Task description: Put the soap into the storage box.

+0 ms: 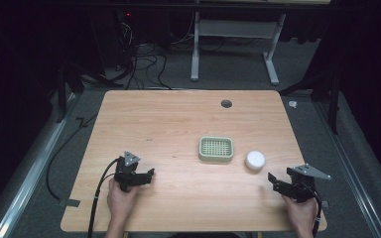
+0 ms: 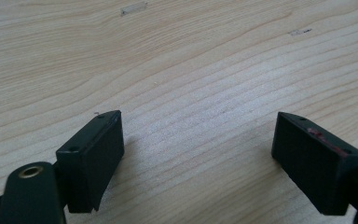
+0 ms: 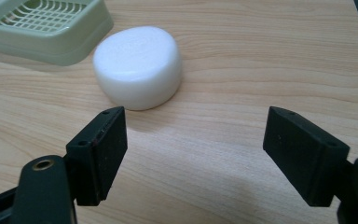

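Right hand-held gripper [image 3: 193,154]: held open, empty, short of white soap [image 3: 139,65].
Left hand-held gripper [image 2: 198,158]: open, empty.
Risk: soap may be pushed into green dish [image 3: 46,29] if approached off-centre.

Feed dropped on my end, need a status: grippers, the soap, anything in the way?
Left gripper open, empty, over bare wooden table. Right gripper open, empty, short of round white soap bar. Soap on table beside pale green slatted plastic soap dish. Path clear.

Black claws [image 1: 151,173] with screw holes; grey triangular plates; trailing black cables.
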Tool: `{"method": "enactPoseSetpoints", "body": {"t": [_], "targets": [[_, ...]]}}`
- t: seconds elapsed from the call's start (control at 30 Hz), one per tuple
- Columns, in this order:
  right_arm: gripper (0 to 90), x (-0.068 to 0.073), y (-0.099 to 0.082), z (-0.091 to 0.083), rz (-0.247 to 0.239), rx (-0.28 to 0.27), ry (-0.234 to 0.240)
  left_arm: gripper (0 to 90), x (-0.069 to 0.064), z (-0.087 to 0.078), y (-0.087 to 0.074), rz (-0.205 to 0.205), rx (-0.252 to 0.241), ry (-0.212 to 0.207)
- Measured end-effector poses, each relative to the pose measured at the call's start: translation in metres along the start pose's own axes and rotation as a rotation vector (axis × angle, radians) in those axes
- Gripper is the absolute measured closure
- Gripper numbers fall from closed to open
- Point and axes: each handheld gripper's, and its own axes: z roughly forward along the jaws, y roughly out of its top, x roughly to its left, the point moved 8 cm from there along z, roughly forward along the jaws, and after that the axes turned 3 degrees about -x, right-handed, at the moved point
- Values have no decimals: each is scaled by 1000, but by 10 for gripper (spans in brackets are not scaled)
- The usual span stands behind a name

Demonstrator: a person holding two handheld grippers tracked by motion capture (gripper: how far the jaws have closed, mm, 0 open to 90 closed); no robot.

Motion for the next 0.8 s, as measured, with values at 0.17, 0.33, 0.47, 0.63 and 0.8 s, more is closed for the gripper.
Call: {"method": "enactPoseSetpoints", "body": {"t": [0.17, 0.33, 0.47, 0.63, 0.8], "targets": [[206, 9, 0, 0, -10, 5, 20, 173, 0, 0, 0, 0, 0, 0], [184, 16, 3, 4, -22, 2, 36, 173, 0, 0, 0, 0, 0, 0], [166, 22, 7, 10, -29, 3, 48, 173, 0, 0, 0, 0, 0, 0], [146, 24, 12, 16, -33, 1, 50, 173, 0, 0, 0, 0, 0, 0], [142, 29, 19, 24, -44, -4, 54, 173, 0, 0, 0, 0, 0, 0]]}}
